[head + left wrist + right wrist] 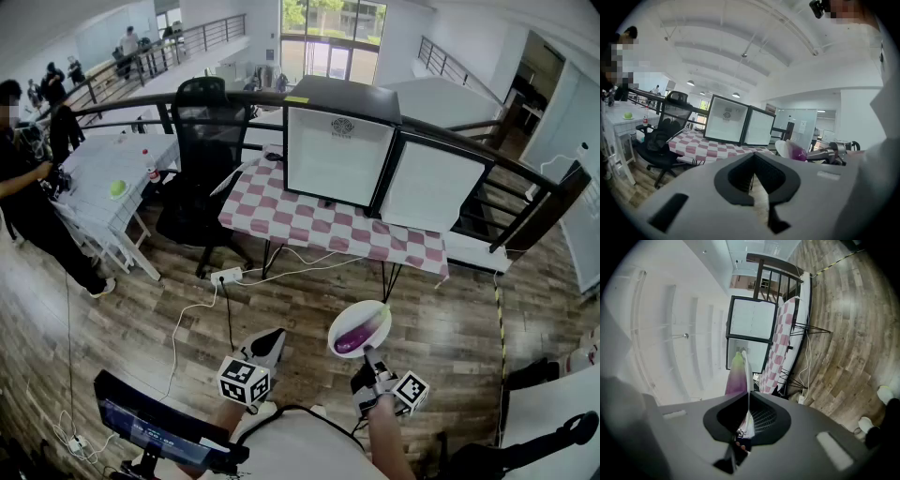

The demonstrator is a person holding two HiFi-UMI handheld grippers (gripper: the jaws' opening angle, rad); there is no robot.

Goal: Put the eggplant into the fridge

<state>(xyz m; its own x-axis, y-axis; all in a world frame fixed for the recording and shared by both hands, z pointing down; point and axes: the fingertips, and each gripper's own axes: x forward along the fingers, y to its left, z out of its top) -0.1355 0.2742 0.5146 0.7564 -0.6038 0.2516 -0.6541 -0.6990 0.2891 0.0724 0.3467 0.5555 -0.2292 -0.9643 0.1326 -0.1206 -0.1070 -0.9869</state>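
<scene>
While right gripper (367, 356) fingers clamp the plate (379, 308) carrying the eggplant (350, 340), left gripper (273, 337) fingers together, empty

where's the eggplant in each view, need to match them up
Head view: eggplant low and right of centre, lying on the white plate.
Left gripper view: eggplant right of centre.
Right gripper view: eggplant just left of centre, beside the plate's edge-on rim.
Shared landmark: the fridge, beyond the eggplant in all three.
</scene>
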